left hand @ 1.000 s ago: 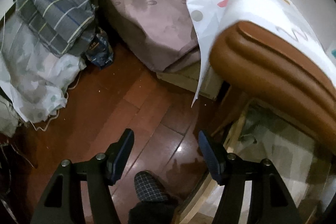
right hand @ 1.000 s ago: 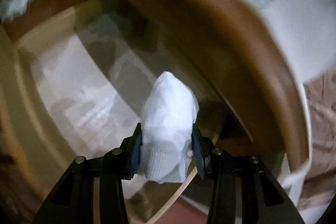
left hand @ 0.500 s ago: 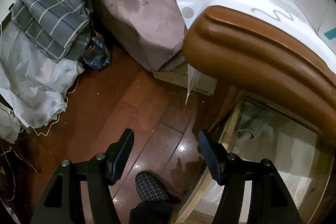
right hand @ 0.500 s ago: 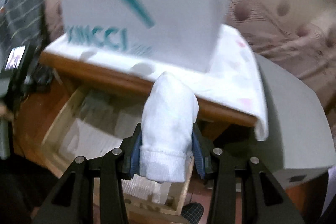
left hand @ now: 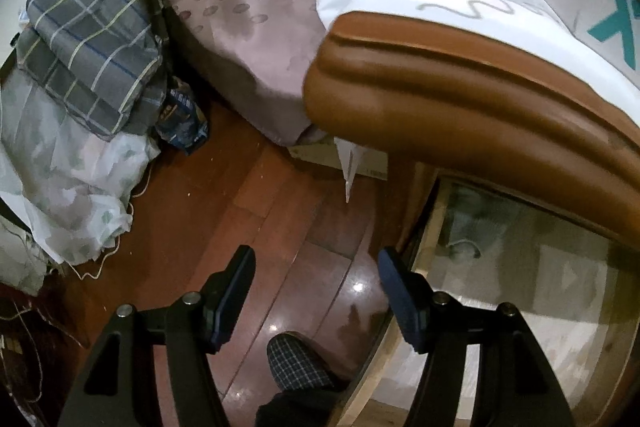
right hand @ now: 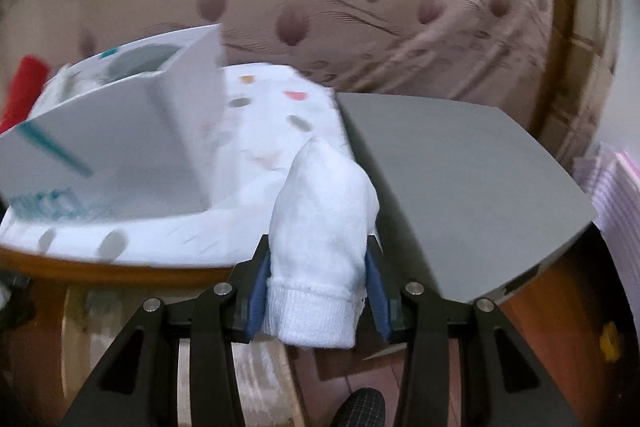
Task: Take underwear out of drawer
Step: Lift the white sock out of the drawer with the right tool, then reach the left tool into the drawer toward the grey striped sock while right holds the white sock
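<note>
Already the right claw (right hand: 318, 285) is clamped on a rolled white piece of underwear (right hand: 322, 227), holding it up above the open drawer (right hand: 168, 355), in front of the cloth-covered table (right hand: 256, 243) and a grey box (right hand: 452, 179). So the taking-out looks nearly done; setting it down somewhere remains. The left claw (left hand: 316, 291) hangs apart and empty over the wooden floor (left hand: 248, 195), beside the drawer's edge.

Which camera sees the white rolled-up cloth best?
The right wrist view: the white rolled cloth sits up close, pinched in the right gripper. The left wrist view shows none of it, only the open drawer.
</note>
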Demonstrator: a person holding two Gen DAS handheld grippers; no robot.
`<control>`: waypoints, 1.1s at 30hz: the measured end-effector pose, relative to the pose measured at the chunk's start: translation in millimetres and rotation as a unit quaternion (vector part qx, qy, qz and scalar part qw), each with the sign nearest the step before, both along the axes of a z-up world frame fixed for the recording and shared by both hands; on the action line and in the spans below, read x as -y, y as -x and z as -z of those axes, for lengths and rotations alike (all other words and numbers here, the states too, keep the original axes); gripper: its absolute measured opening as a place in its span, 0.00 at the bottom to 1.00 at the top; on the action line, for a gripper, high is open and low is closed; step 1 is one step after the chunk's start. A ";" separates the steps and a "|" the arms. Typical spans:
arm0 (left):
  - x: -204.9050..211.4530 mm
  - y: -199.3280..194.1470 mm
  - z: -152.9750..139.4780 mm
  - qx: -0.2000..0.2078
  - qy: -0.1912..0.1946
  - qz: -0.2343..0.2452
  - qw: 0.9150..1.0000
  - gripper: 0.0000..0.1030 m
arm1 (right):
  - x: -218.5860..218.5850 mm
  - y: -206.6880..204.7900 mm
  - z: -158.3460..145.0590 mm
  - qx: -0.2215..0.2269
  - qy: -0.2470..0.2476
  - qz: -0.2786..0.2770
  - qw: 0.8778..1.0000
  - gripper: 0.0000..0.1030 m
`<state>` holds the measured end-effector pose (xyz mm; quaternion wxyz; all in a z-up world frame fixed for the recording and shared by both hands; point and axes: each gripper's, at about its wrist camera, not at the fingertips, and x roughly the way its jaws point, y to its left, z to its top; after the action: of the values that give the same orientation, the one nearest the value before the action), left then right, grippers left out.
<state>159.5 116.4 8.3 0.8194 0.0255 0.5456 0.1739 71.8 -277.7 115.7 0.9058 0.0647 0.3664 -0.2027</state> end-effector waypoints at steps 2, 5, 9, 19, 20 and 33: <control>3.1 0.8 -0.3 0.002 -0.004 0.004 1.000 0.64 | 12.4 -3.6 3.3 0.012 -0.010 0.029 0.999 0.38; 7.8 3.4 -3.5 0.009 -0.015 0.011 1.000 0.64 | 26.7 -5.3 11.8 0.033 0.000 0.071 0.997 0.38; 21.2 14.6 -14.4 0.037 -0.050 0.037 0.997 0.64 | 43.6 -7.2 22.7 0.044 0.006 0.107 0.993 0.38; 67.8 43.9 -27.5 0.075 -0.141 0.127 0.979 0.64 | 77.7 -5.7 42.4 0.035 -0.007 0.133 0.991 0.38; 69.7 45.5 -26.9 0.074 -0.150 0.135 0.977 0.64 | 79.7 -6.3 44.5 0.031 -0.008 0.134 0.990 0.38; 119.3 67.3 -0.5 0.080 -0.306 0.228 0.921 0.64 | 92.2 -2.9 50.6 0.023 -0.028 0.132 0.991 0.39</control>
<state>92.2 -2.9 8.8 0.8300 0.3847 0.3781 0.1423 74.7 -369.9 65.1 0.8772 0.1424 0.3396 -0.3082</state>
